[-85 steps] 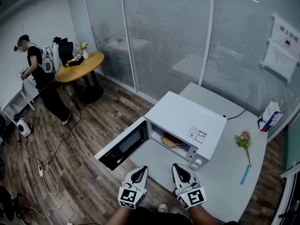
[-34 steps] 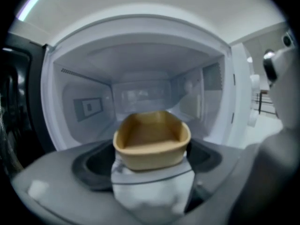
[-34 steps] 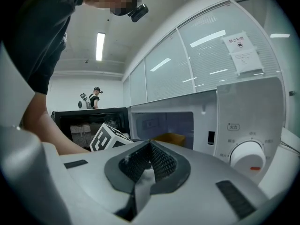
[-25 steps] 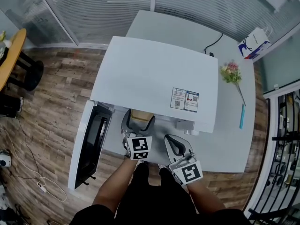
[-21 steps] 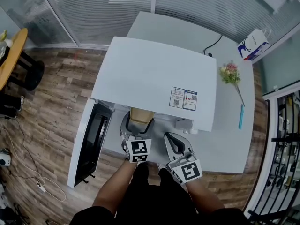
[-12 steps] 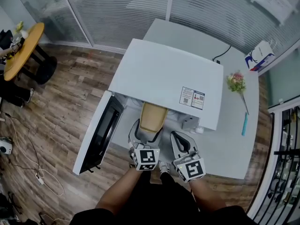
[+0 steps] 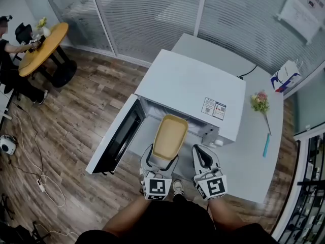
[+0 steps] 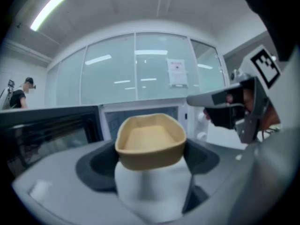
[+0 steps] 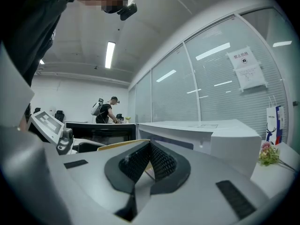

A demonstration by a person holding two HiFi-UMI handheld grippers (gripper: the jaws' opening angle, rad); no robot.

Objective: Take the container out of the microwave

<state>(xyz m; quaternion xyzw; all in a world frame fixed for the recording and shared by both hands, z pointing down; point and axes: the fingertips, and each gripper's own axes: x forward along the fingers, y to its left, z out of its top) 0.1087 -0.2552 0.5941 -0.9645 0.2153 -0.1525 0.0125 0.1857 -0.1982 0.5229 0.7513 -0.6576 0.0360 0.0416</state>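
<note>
Head view looks down on the white microwave (image 7: 188,88) sitting on the pale surface (image 7: 249,161), its door (image 7: 116,139) swung wide to the left. The tan container (image 7: 170,136) is out in front of the opening, with its far end just at the oven's mouth. The left gripper (image 7: 161,159) has its jaws spread wide and clamped on the container's near end. From the left gripper view, the container sits level between the dark pads (image 8: 96,163), empty inside. The right gripper (image 7: 205,159) hangs just beside it, clenched on nothing, with its ribbed pads pressed together. Flowers (image 7: 260,101) lie further right on the surface.
</note>
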